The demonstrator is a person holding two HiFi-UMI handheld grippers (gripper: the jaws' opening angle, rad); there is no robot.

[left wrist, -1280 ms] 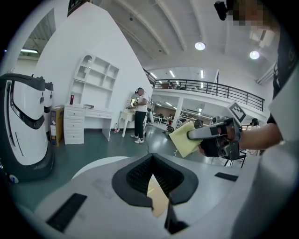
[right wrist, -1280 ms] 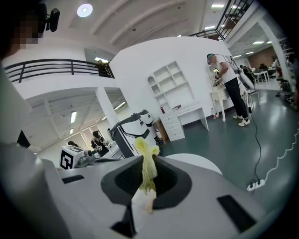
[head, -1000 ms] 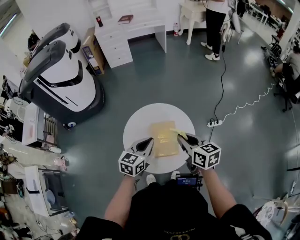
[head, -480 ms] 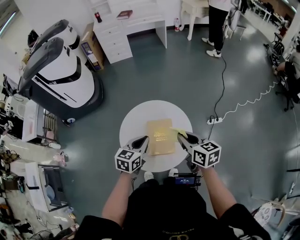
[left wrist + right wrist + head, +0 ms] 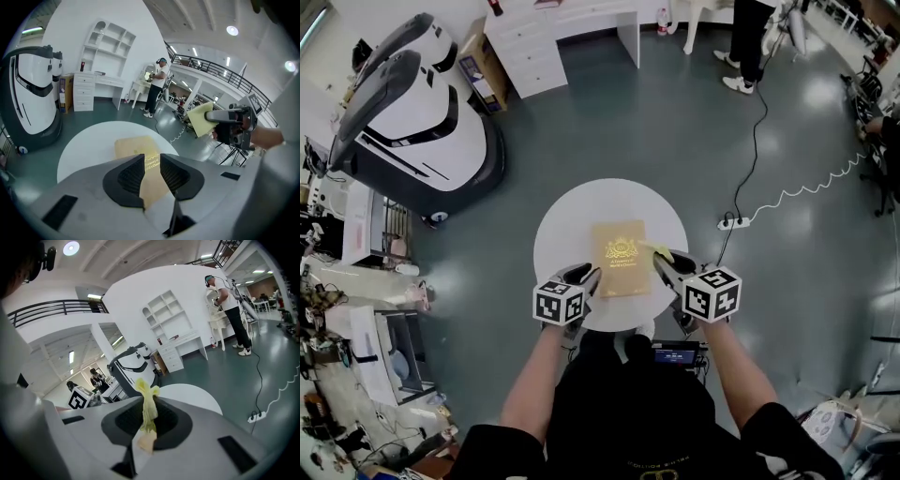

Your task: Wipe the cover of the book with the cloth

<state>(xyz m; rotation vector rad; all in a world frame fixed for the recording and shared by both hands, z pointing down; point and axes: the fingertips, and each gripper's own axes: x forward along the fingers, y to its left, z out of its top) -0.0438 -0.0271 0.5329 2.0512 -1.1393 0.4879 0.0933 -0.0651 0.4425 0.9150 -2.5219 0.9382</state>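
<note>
— Where's the book (image 5: 619,258)?
— On the table (image 5: 562,220), two o'clock of the left gripper (image 5: 584,277), whose jaws have just been opening with nothing gripped; nine o'clock of the right gripper (image 5: 662,263), clamped on the cloth (image 5: 655,250).

— Bright or dim?
— Bright, evenly lit from round ceiling lamps (image 5: 233,30) high above the left gripper (image 5: 152,161) jaws; pale sheen on the floor (image 5: 703,131) far beyond them, only faint shadows.
— Any blur?
— Sharp beyond the jaws, soft right at them. Strongly bowed and black-cornered towards every edge.
</note>
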